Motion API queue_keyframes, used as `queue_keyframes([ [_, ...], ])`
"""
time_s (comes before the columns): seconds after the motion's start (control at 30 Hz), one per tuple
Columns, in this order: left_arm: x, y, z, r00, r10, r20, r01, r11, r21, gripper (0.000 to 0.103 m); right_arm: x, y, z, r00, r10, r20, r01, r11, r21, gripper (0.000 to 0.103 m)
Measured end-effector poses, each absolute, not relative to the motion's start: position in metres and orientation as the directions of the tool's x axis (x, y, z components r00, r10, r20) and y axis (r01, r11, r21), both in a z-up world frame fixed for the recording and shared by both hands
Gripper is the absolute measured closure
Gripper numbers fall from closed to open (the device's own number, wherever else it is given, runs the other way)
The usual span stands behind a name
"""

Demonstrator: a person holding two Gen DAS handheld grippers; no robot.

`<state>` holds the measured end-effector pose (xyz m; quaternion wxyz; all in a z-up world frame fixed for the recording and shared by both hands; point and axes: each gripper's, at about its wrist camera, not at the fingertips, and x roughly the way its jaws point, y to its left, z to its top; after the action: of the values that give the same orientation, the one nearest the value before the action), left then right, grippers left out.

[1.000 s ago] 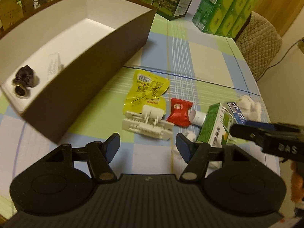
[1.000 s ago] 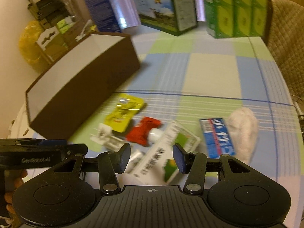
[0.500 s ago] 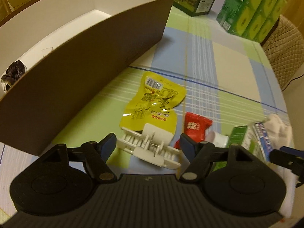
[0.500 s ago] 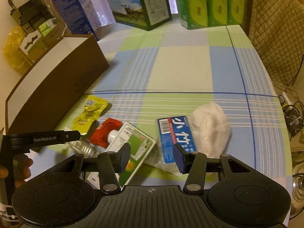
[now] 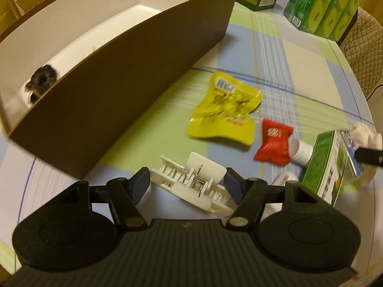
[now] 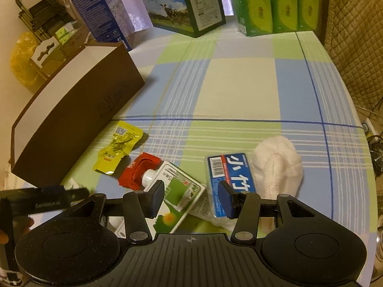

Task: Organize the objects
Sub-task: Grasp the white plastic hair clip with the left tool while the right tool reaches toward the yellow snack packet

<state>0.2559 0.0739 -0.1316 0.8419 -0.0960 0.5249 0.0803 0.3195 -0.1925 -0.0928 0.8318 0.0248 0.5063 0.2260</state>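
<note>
My left tongs (image 5: 186, 181) are spread wide with the white hair clip (image 5: 194, 186) lying between the fingers on the bench (image 6: 239, 83), neither pad clearly touching it. Just beyond it sits the yellow sachet (image 5: 225, 113), and to its right the red packet (image 5: 274, 143), which touches a small white bottle (image 5: 300, 150) and the green-and-white carton (image 5: 328, 165). On my left runs the brown box (image 5: 115, 95), white inside, with a dark scrunchie (image 5: 40, 83) in its near corner. My right tongs (image 6: 191, 197) are released too, hovering over the carton's end and the blue-labelled packet (image 6: 229, 179), gripping nothing. The white cloth (image 6: 277, 165) lies against that packet's right side. At the bench's far edge I see green boxes (image 6: 273, 4) and a cow-printed box (image 6: 186, 4).
</note>
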Motion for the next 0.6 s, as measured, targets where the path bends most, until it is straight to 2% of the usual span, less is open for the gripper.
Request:
queue_keyframes([
  [0.2,0.241,0.084,-0.131,0.422,0.045,-0.905,-0.299,0.95,-0.092,0.038,0.32,-0.185,-0.093,0.379,0.417,-0.826,-0.372,0.886,0.277,0.056],
  [0.27,0.239,0.083,-0.132,0.422,0.046,-0.906,-0.304,0.948,-0.093,0.041,0.319,-0.182,-0.093,0.375,0.422,-0.825,-0.38,0.882,0.278,0.056],
  [0.33,0.238,0.081,-0.135,0.413,0.039,-0.91,-0.304,0.948,-0.097,0.059,0.318,-0.179,-0.093,0.373,0.425,-0.825,-0.389,0.879,0.277,0.056],
  [0.6,0.222,0.091,-0.129,0.44,0.082,-0.894,-0.336,0.938,-0.079,0.06,0.312,-0.161,-0.09,0.368,0.472,-0.801,-0.456,0.842,0.288,0.056],
])
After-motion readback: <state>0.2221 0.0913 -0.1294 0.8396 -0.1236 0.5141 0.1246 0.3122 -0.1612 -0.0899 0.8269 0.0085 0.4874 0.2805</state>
